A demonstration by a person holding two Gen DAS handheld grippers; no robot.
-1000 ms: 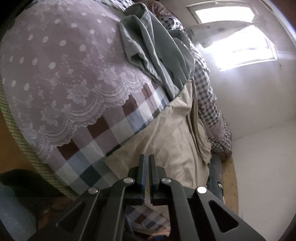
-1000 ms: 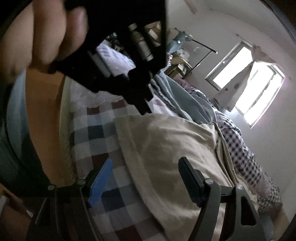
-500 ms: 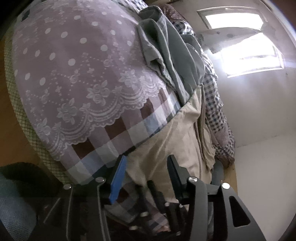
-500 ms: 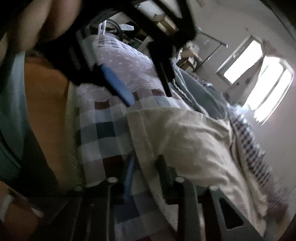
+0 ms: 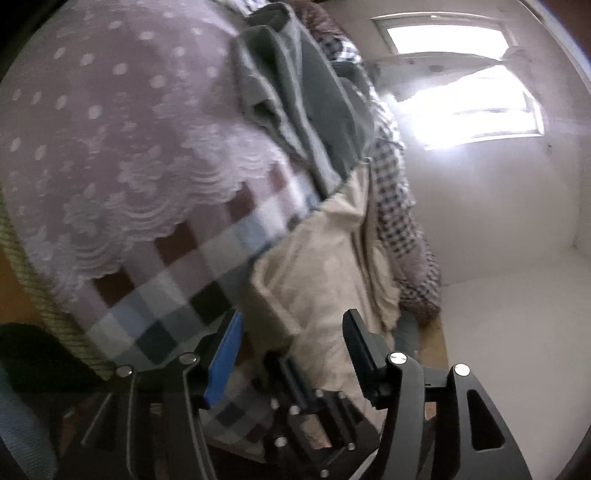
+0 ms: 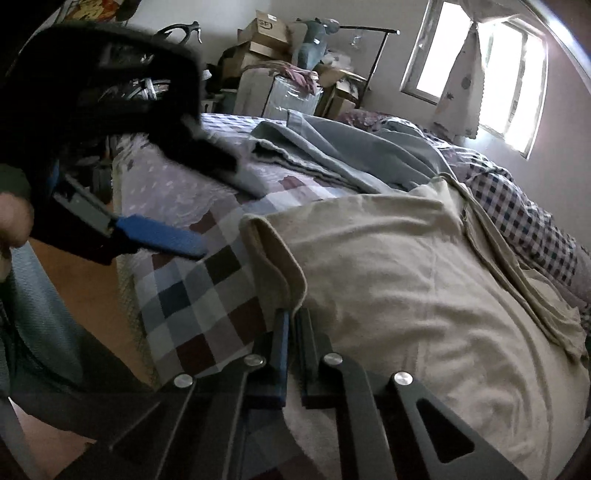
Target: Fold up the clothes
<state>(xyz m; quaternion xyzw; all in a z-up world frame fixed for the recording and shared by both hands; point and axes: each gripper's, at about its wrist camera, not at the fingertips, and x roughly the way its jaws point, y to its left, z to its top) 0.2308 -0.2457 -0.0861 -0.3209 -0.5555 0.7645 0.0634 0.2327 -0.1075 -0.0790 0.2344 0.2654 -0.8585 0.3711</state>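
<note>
The right gripper (image 6: pixel 291 325) has its fingers pressed together at the near left corner of the beige garment (image 6: pixel 424 280), apparently pinching the folded hem there, though the cloth between the pads is hard to make out. The left gripper (image 5: pixel 291 332) is spread wide, its blue pad (image 5: pixel 225 362) on the left and black finger on the right, straddling the same near edge of the garment (image 5: pixel 314 273) without closing on it; in the right view it hangs over the bed at far left, held by a hand (image 6: pixel 13 221). The garment lies flat on a checked sheet (image 6: pixel 192 295), reaching from the near edge toward the right. Left of it is a lilac lace cloth (image 5: pixel 110 147). Beyond lies a rumpled grey garment (image 6: pixel 351 155), and to the right a gingham quilt (image 6: pixel 524 218). Boxes (image 6: pixel 266 33) are stacked against the far wall, with a bright window (image 6: pixel 480 66) on the right.
</note>
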